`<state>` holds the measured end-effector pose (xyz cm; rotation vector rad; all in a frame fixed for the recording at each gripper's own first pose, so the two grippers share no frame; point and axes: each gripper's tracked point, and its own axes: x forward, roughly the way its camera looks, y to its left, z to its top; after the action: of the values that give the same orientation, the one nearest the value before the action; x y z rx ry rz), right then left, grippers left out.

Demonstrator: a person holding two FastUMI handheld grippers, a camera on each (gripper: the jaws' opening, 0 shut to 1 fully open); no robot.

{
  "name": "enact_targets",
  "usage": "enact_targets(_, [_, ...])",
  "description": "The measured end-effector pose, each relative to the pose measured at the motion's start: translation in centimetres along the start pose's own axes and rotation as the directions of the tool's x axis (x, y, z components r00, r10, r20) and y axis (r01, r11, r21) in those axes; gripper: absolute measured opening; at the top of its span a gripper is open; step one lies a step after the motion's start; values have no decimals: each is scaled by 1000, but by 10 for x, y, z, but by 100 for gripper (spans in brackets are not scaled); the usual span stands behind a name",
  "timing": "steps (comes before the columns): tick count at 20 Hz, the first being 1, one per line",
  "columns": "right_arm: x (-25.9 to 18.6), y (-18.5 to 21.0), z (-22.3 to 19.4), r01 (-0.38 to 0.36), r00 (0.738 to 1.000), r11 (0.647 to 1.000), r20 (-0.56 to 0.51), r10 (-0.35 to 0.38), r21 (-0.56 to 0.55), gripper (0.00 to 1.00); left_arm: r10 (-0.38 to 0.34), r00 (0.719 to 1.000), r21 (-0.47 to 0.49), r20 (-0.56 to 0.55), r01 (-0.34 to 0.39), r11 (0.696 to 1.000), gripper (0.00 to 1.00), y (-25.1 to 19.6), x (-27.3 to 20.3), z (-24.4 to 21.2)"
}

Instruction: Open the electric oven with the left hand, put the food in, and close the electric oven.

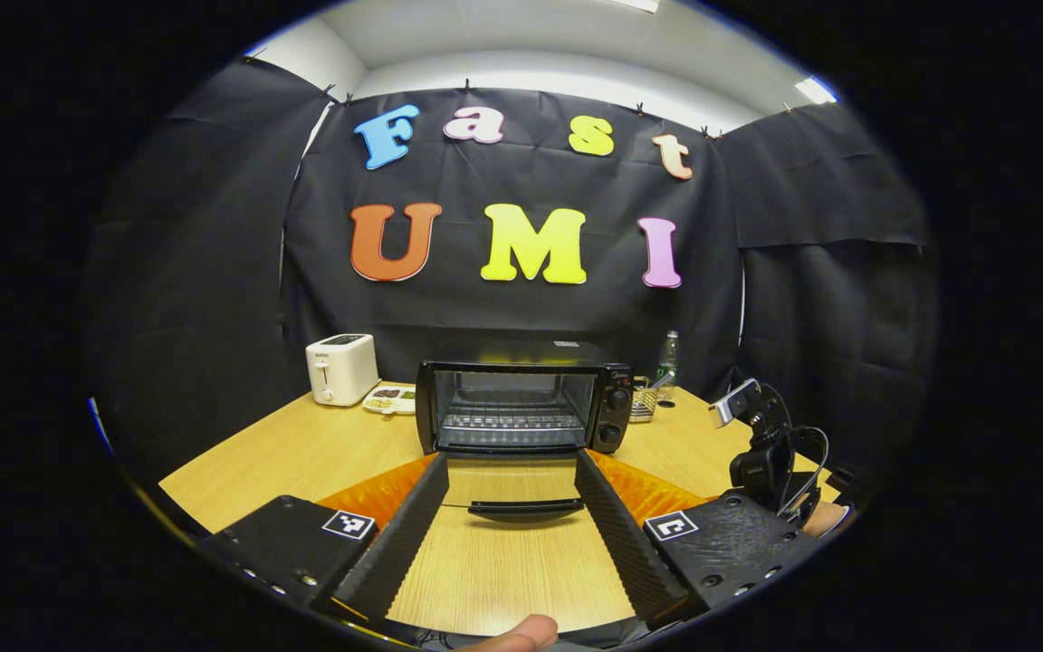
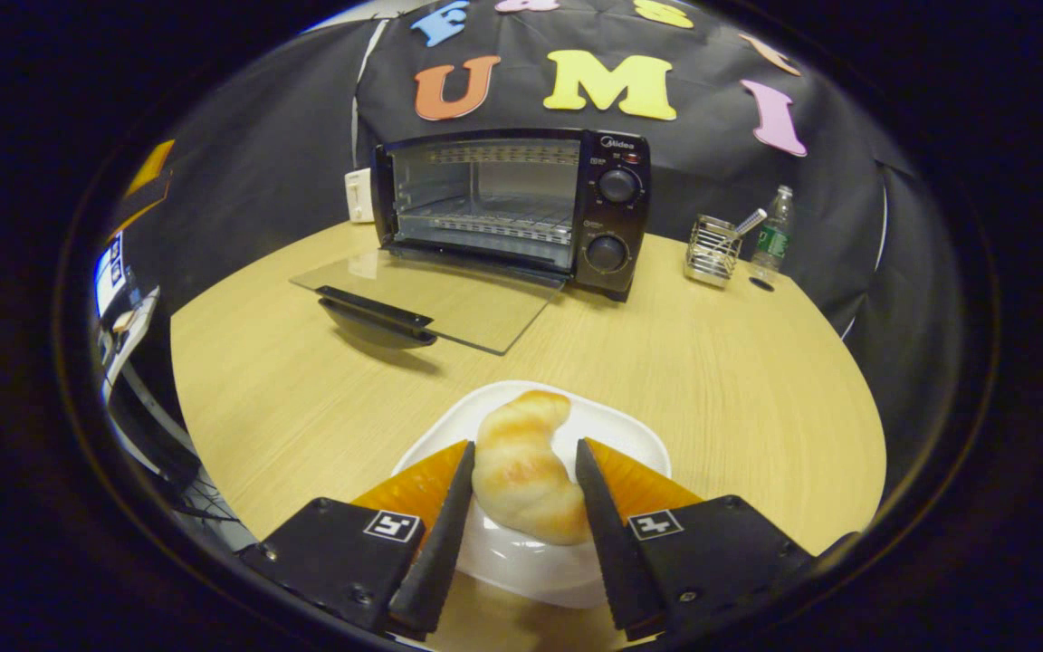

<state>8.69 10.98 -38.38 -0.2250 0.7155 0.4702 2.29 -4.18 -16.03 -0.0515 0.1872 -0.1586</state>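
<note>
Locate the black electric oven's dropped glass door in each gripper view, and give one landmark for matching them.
Left gripper view: the glass door lies flat, lower centre, between that gripper's open fingers, handle nearest the camera.
Right gripper view: it lies flat, upper left of centre, before the black electric oven.
Shared landmark: the wire utensil holder, right of the oven.

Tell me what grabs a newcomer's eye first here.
The black electric oven at the table's far side, its glass door dropped flat onto the wooden table. Nearer, the right gripper closes around a golden croissant on a white plate.
</note>
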Motion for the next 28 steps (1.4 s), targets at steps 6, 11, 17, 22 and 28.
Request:
enact_targets(6, [-36,7,35,-24,994,999,104,19,45,55,4,1000,0,4,-4,1000,93,11,5,0])
enact_targets(11, [-56,25,78,-84,978,993,195,67,77,53,13,1000,-4,22,-13,1000,93,27,5,9])
enact_targets(17, [-15,32,148,-187,962,930,251,108,316,52,34,998,-13,54,-34,999,93,52,6,35])
enact_targets(22, [36,38,212,-278,934,872,325,148,403,52,45,993,10,105,-46,999,93,65,13,73])
enact_targets(28, [111,42,265,-208,925,879,378,35,430,51,56,990,-2,132,-56,998,93,78,21,88])
